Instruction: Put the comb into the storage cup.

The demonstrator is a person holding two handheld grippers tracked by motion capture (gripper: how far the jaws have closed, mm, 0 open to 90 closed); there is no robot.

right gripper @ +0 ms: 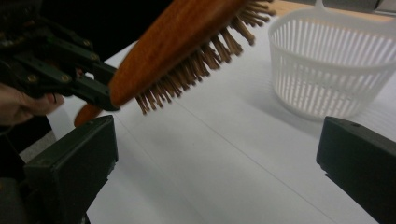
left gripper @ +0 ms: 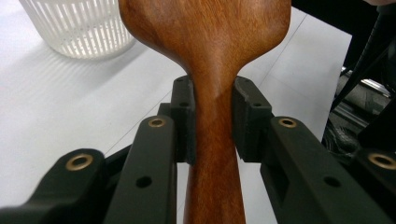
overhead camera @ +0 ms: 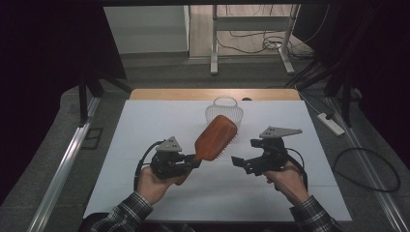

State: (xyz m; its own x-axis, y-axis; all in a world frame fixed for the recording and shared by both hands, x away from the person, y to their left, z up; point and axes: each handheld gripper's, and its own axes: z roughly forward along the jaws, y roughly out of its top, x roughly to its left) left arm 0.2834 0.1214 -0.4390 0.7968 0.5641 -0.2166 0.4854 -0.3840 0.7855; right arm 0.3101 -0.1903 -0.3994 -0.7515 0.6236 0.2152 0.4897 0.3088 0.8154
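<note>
Wooden hairbrush [overhead camera: 215,138], reddish brown, held above the white table [overhead camera: 145,145] in the high view, handle low and near, head angled up toward the far right. Clamped at the neck by the left gripper [overhead camera: 193,160], bristles facing right and down. White slotted basket [overhead camera: 223,114] at the far middle of the table, just behind the brush head. Right gripper [overhead camera: 238,162] near and right of the brush, apart from it, pointed left toward it.

From the left gripper view, jaws pressed against both sides of the narrow neck of the hairbrush [left gripper: 210,56], smooth back of the head rising above. Basket [left gripper: 79,25] up at the far left on the table [left gripper: 56,107].

From the right gripper view, jaws spread wide with nothing between them but table [right gripper: 224,158]. Hairbrush [right gripper: 182,44] crossing overhead, bristles hanging down, gripped at the left by the left gripper [right gripper: 100,88]. Basket [right gripper: 331,65] at the far right, standing upright and open.

Judged as mid-carry: brush lifted and secured, not yet in the basket. Either a handover to the right gripper or a direct drop seems likely. For a handover, right jaws to close on the head's edges or on free handle, clear of the bristles, before the left lets go. For a drop, head carried farther over the rim and tipped down, then released.
</note>
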